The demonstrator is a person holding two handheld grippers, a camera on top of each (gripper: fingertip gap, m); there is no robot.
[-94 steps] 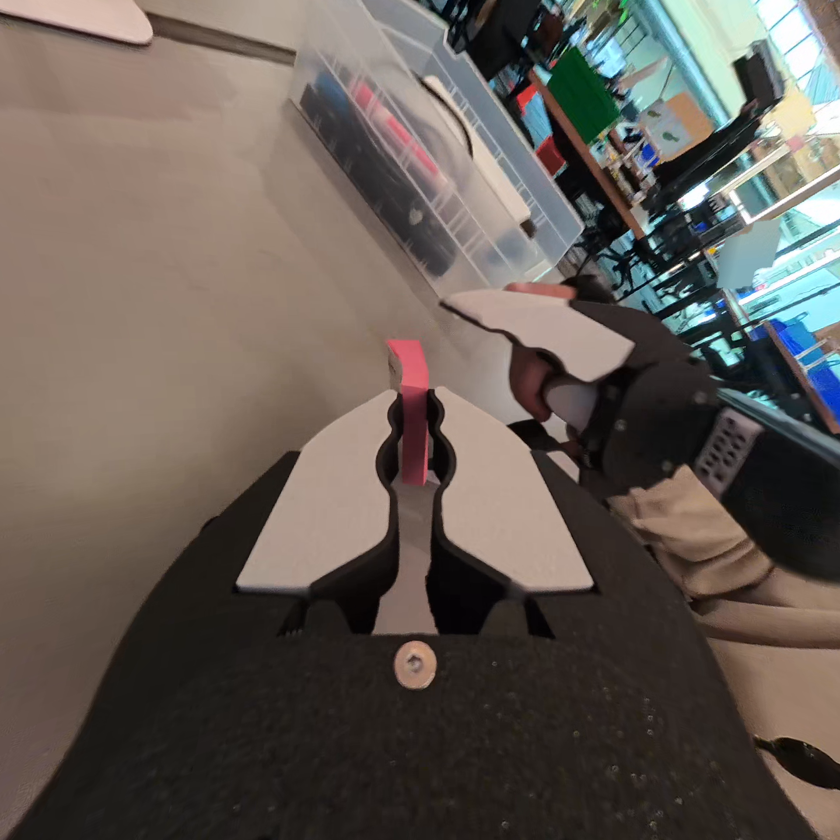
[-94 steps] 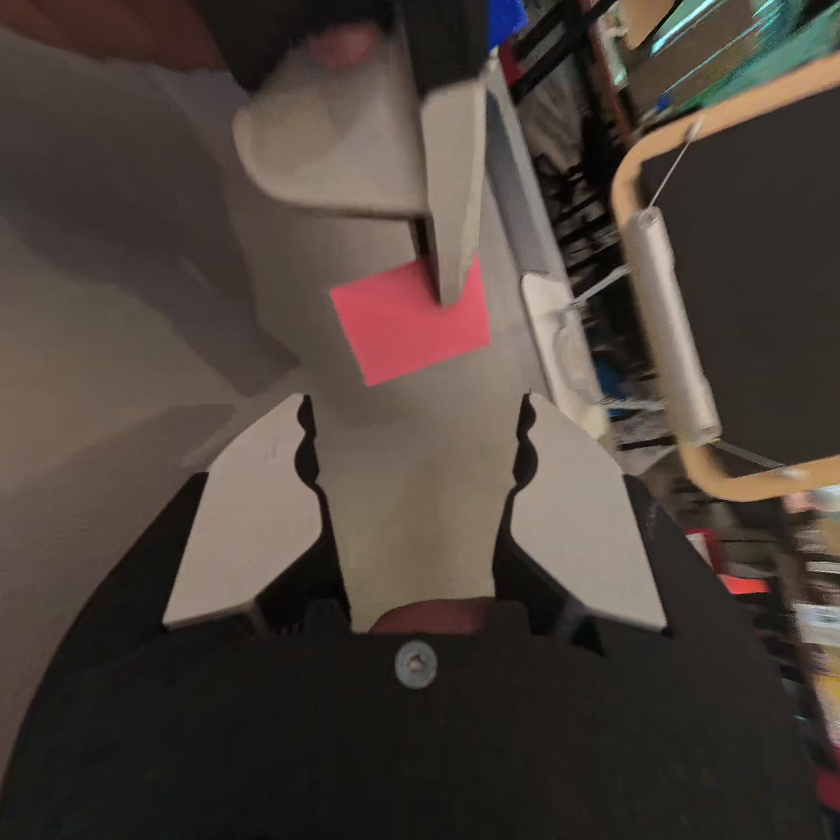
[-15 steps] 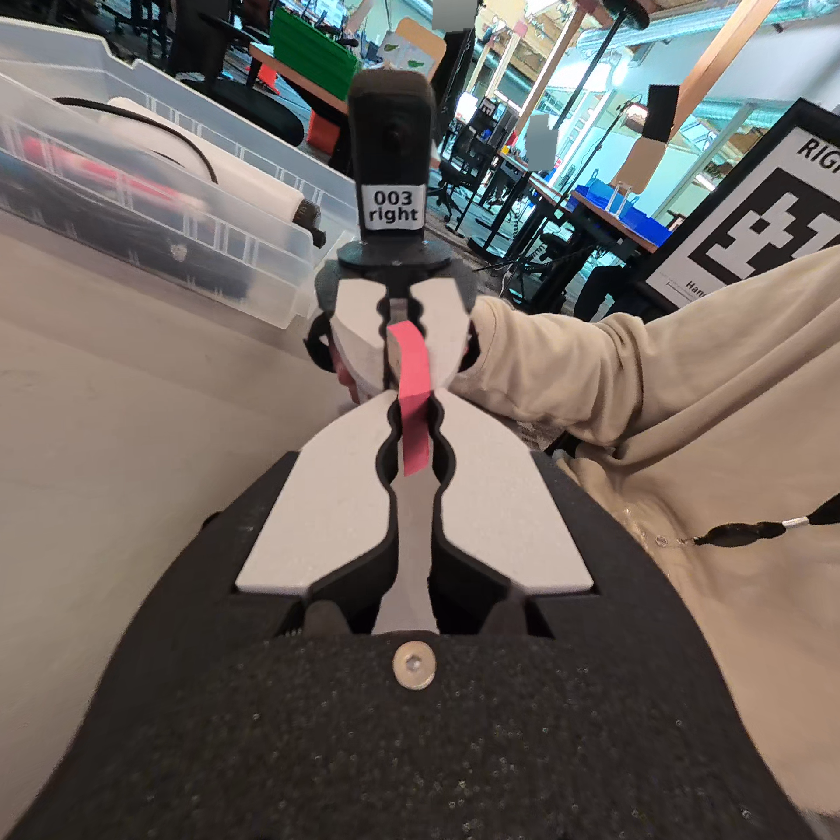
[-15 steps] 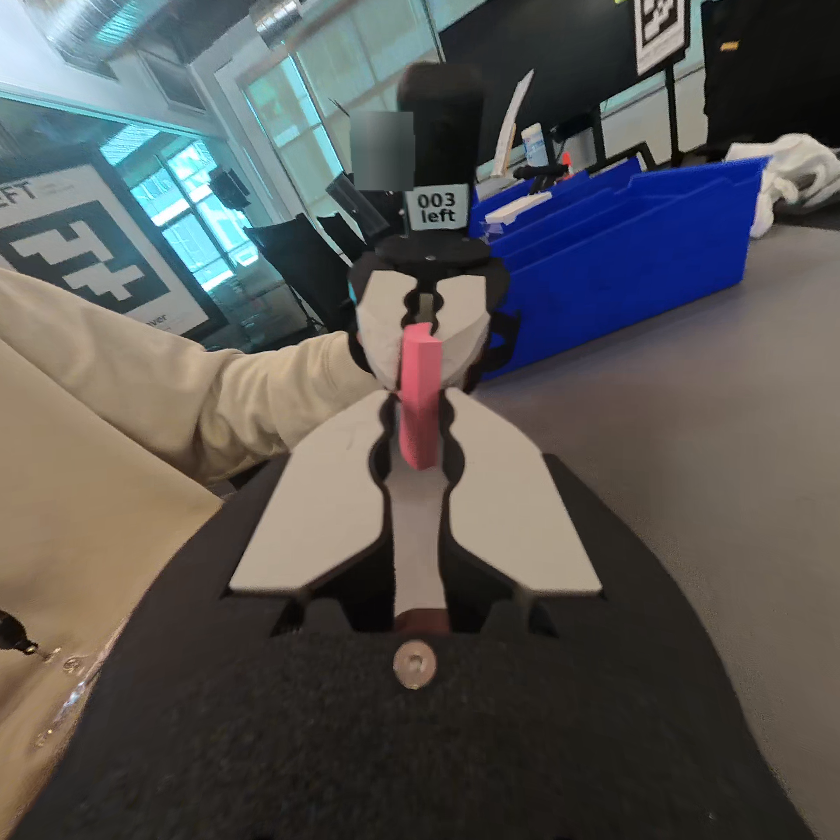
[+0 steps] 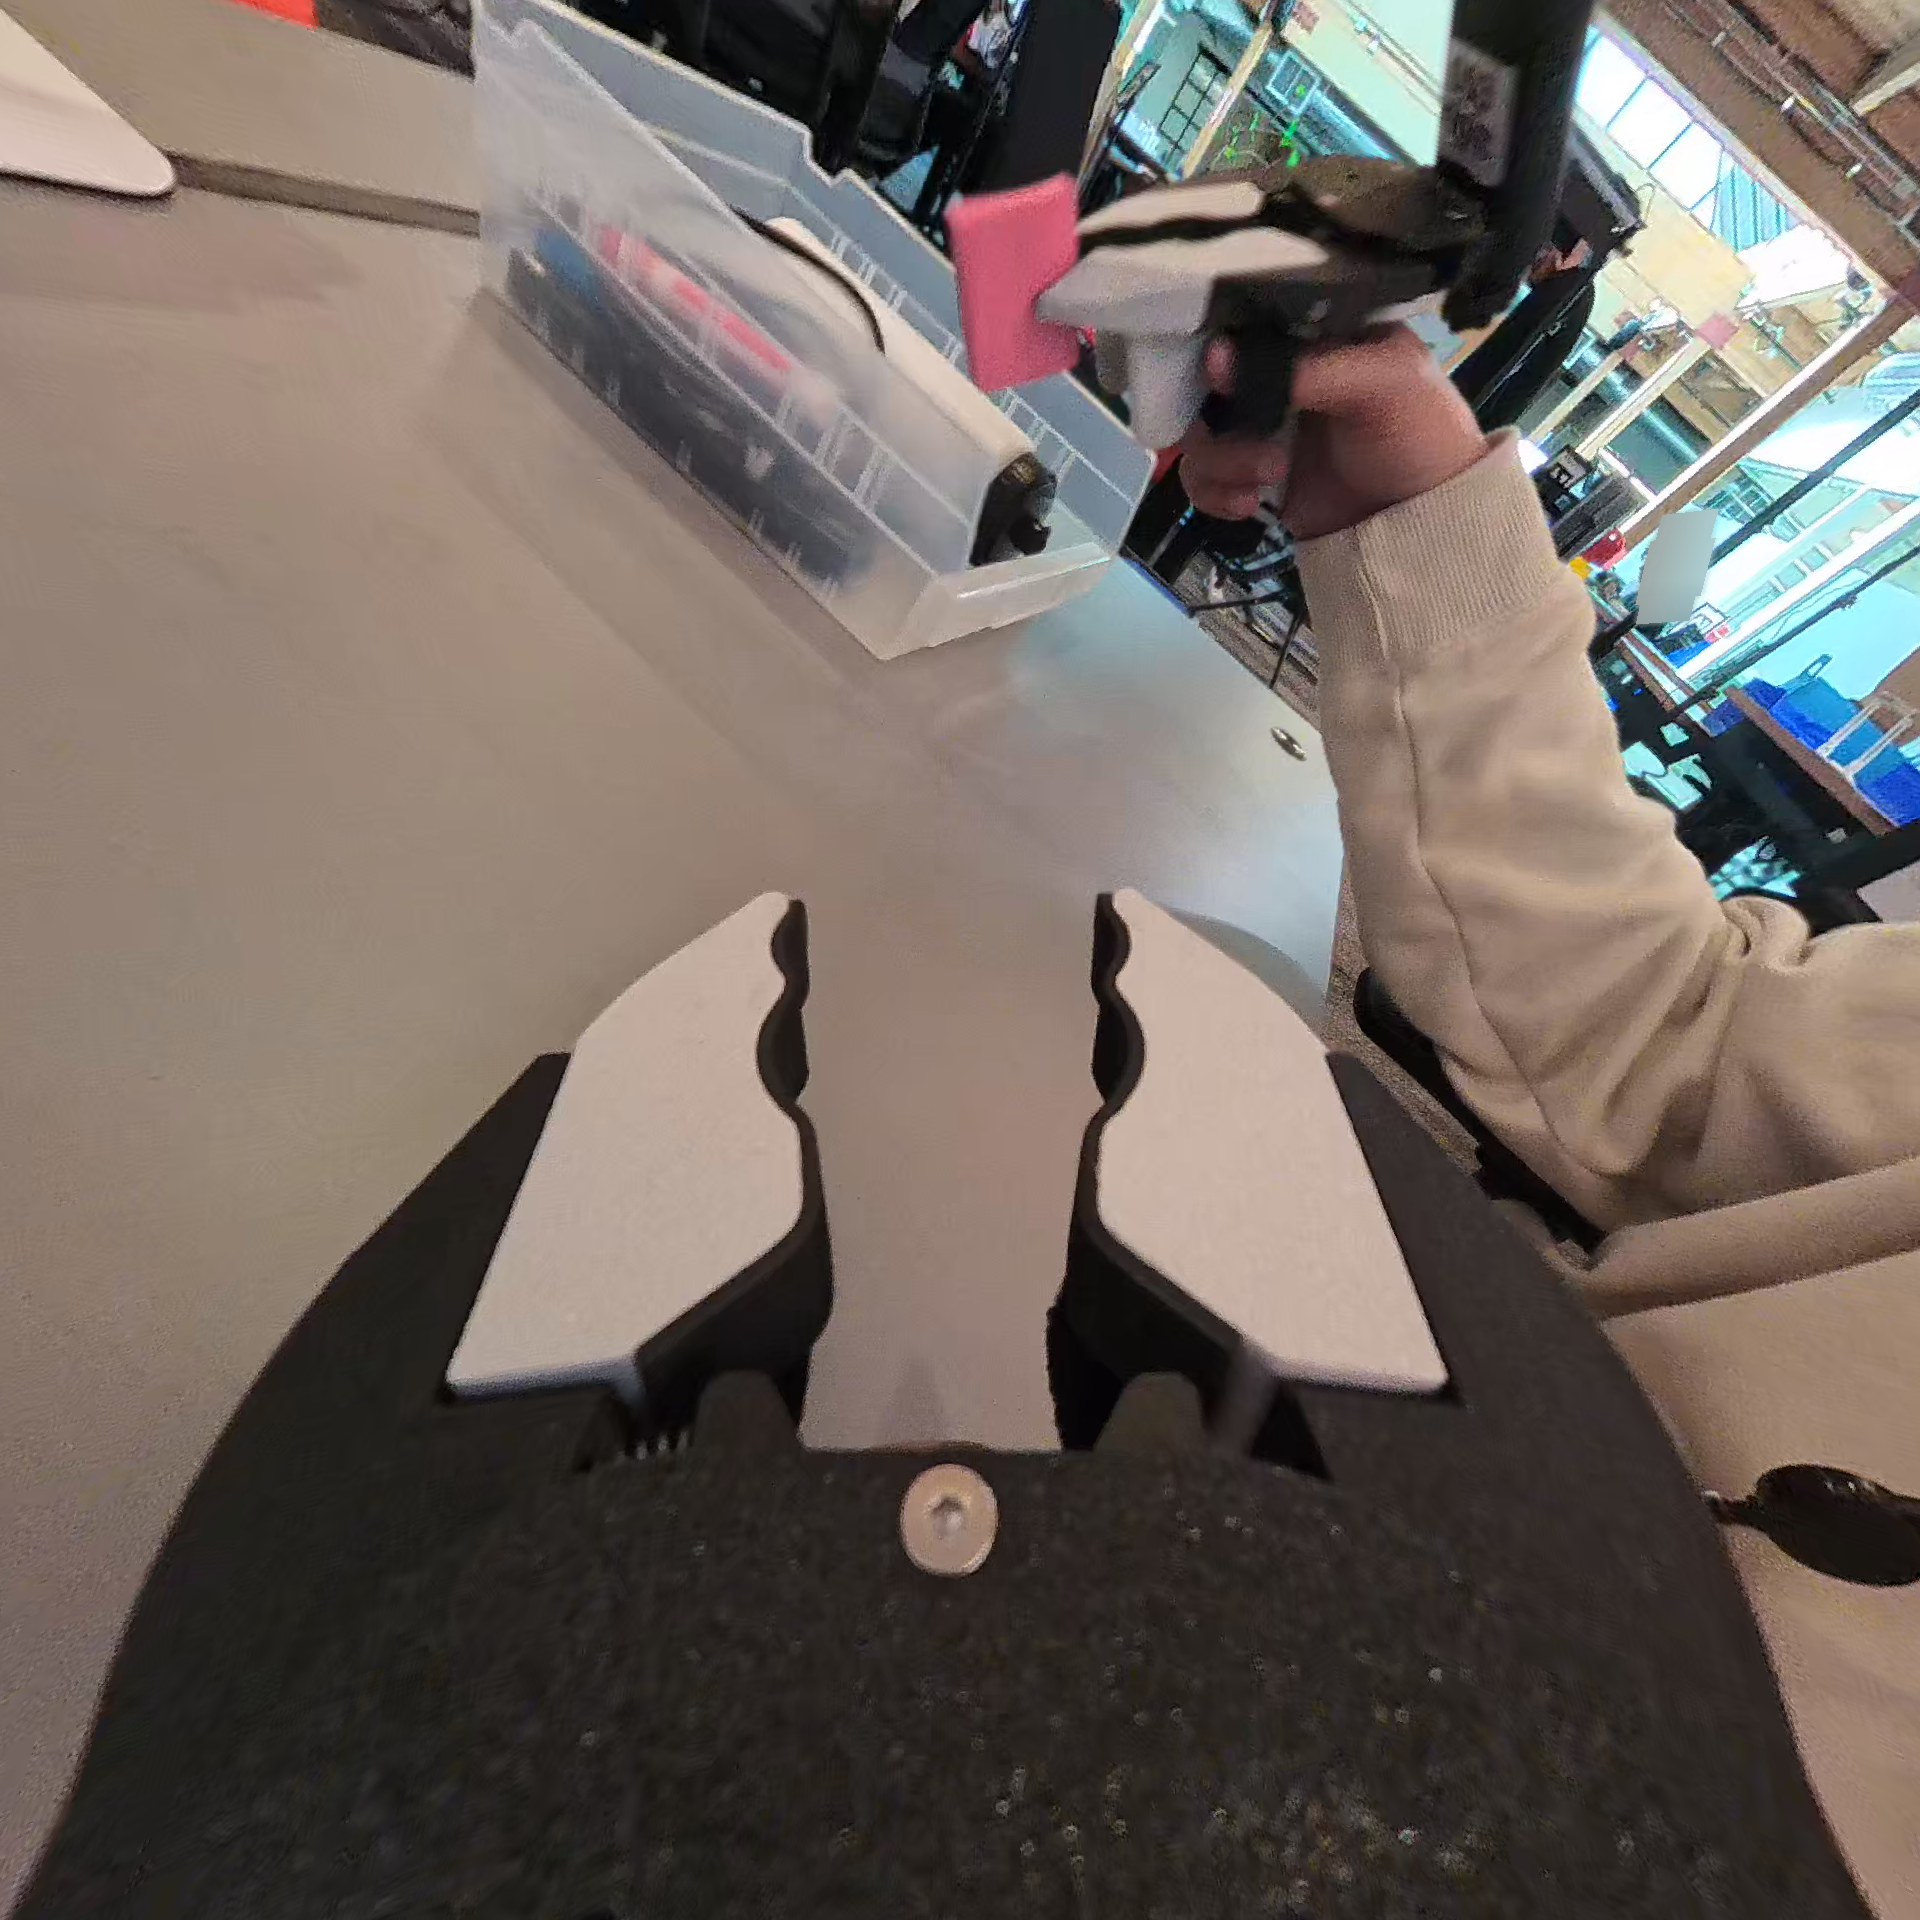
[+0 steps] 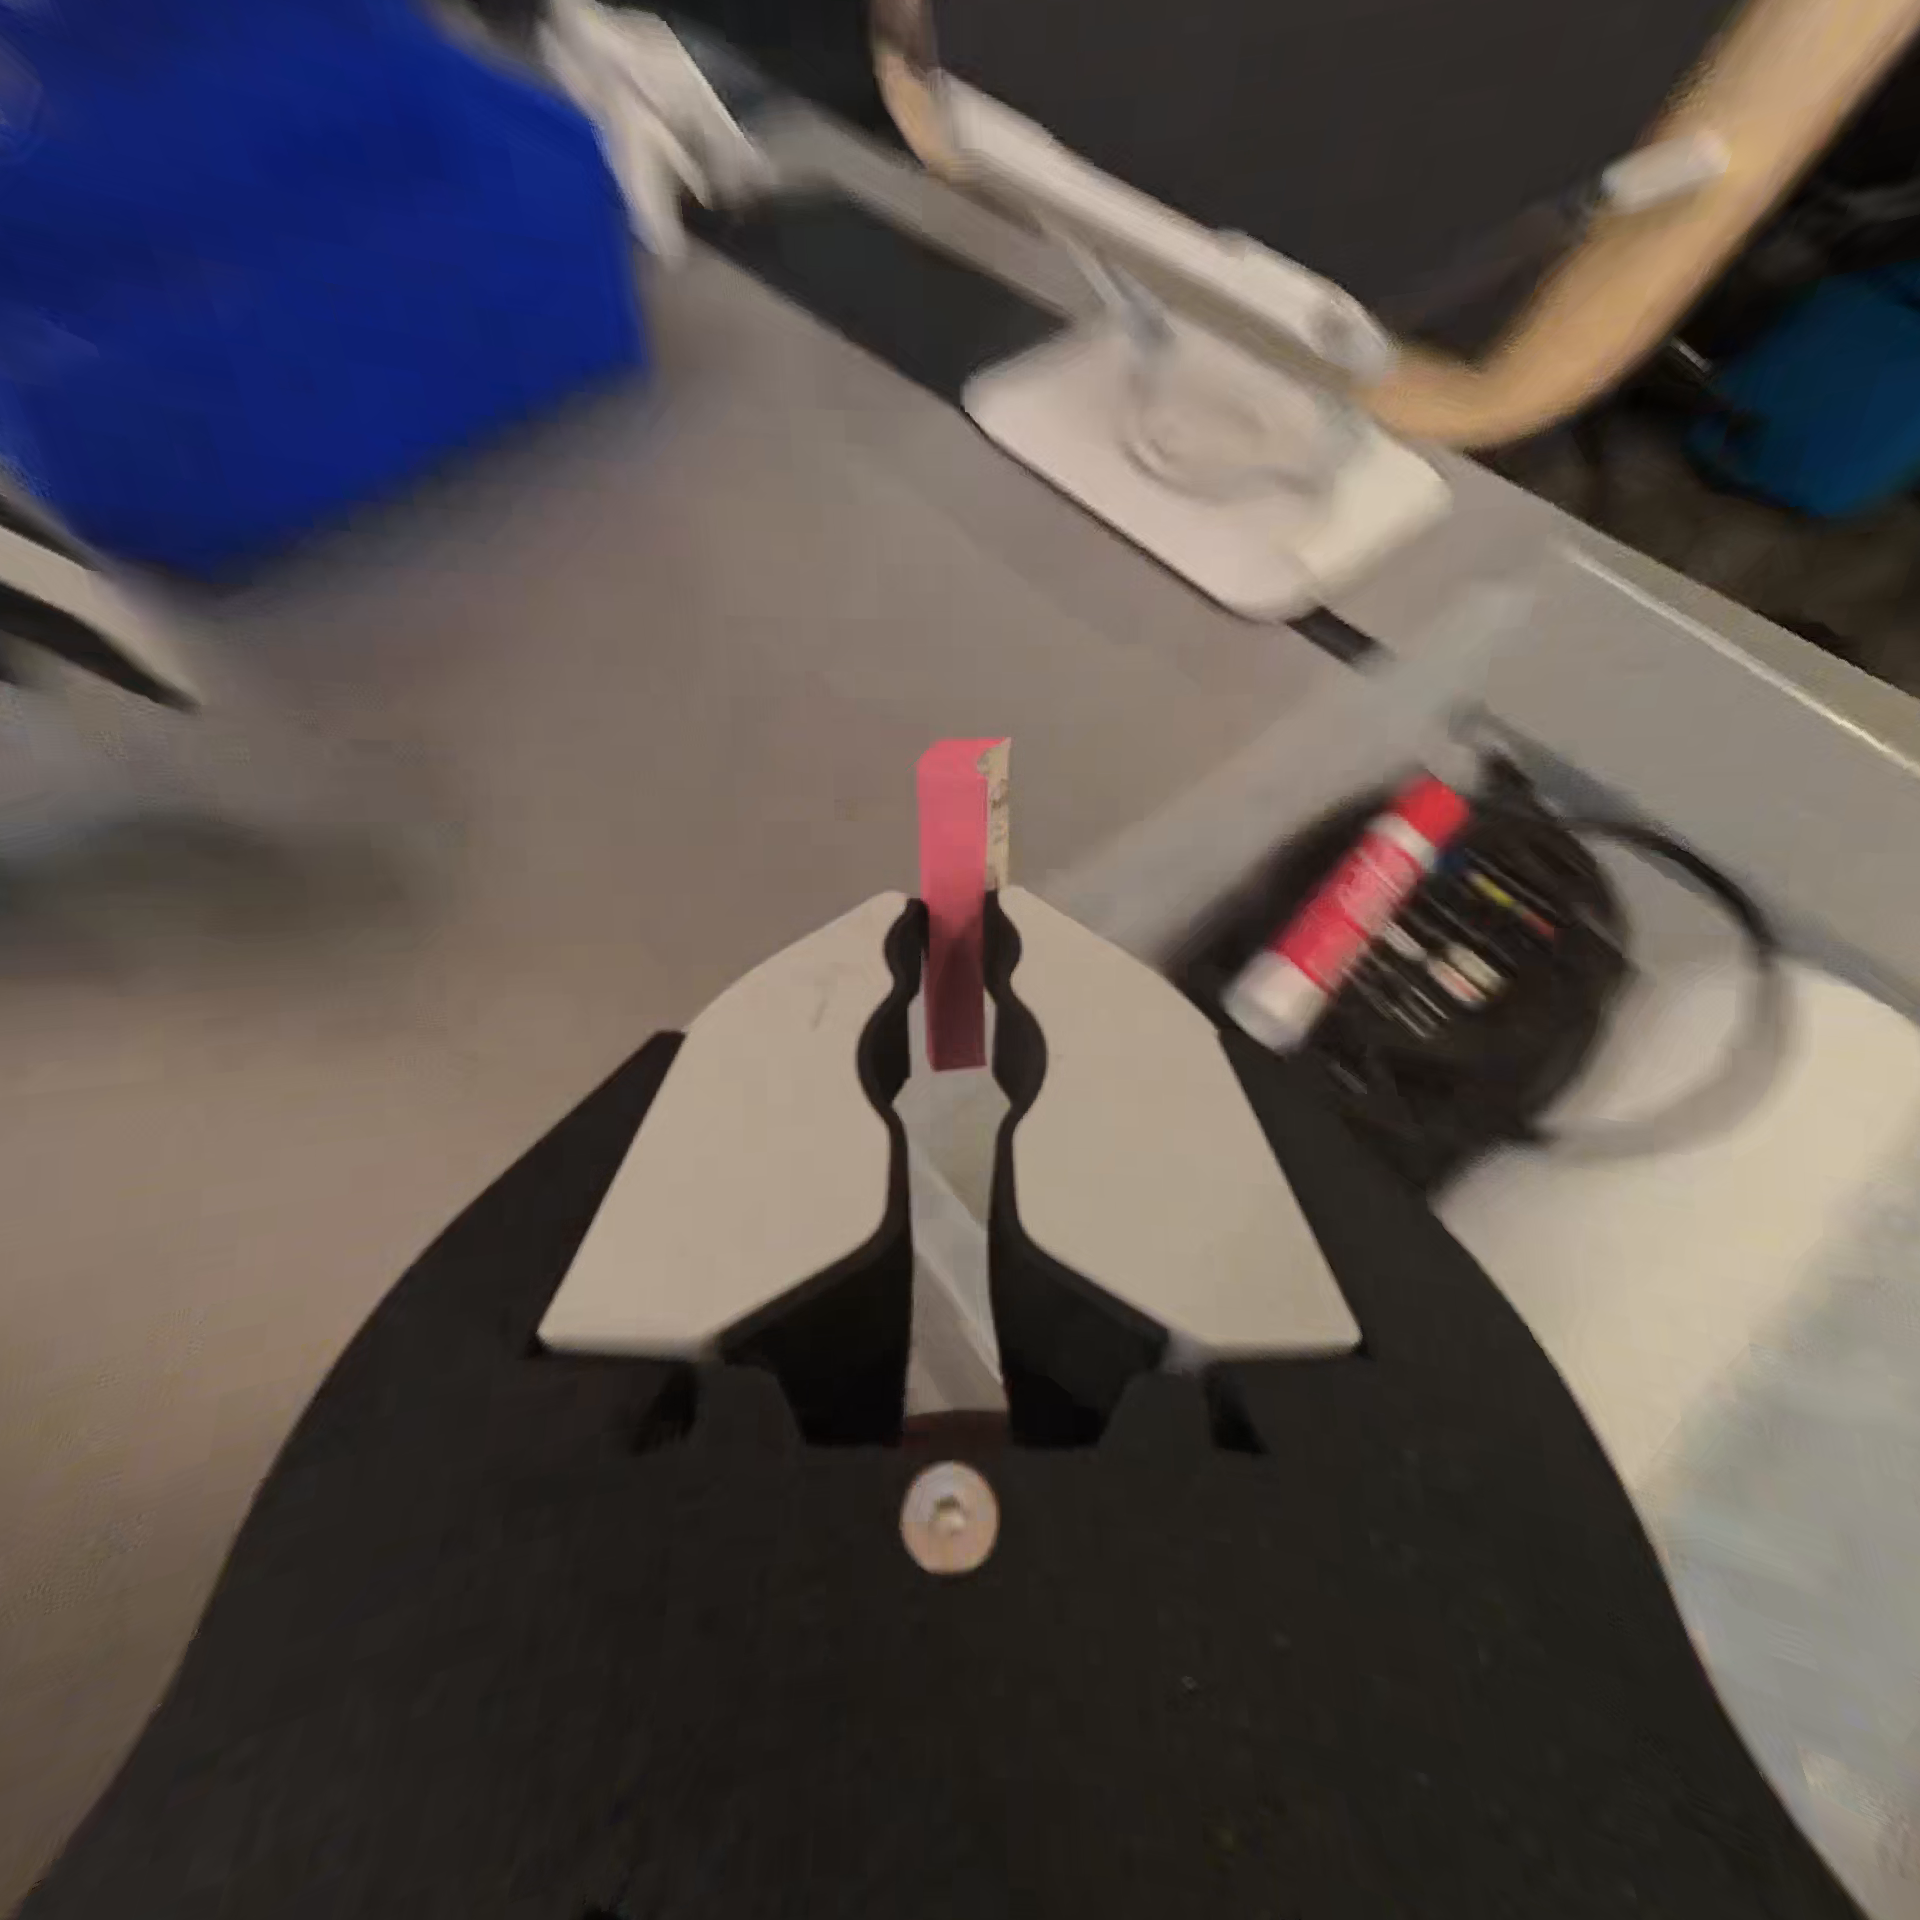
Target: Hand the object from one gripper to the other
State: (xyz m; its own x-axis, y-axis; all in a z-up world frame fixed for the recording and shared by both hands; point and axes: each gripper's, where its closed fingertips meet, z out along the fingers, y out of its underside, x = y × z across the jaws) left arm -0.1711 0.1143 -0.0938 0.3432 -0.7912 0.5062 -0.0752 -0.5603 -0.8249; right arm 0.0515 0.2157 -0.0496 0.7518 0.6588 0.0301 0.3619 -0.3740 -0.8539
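In the left wrist view a white pad [image 5: 62, 156] lay at the far left corner of the grey table [image 5: 312, 727]. Right of it, farther back, stood a clear bin [image 5: 790, 343] holding dark cables and a white roll. Nearer, the left gripper [image 5: 948, 935] hung over bare table with its fingers [image 5: 665, 1143] spread wide and nothing between them. Up at the far right, above the bin, the right gripper [image 5: 1049, 301] pinched a pink block [image 5: 1013, 281] by its right edge, so that most of the block stuck out to the left, clear of the table. A hand [image 5: 1340, 436] in a cream sleeve [image 5: 1507, 831] gripped its handle. In the right wrist view, much blurred, a blue bin [image 6: 291, 270] stood far left on the table [image 6: 416, 935]. At the middle the right gripper [image 6: 956, 914] was pressed together on the block [image 6: 951, 883], which stood on edge and rose past the fingertips. Far behind it sat a white base [image 6: 1205, 478] with a tan curved frame [image 6: 1621, 260] above it. To the right lay the clear bin [image 6: 1714, 665], with a red-and-white tube [image 6: 1351, 904] on a black cable coil [image 6: 1538, 997] inside.
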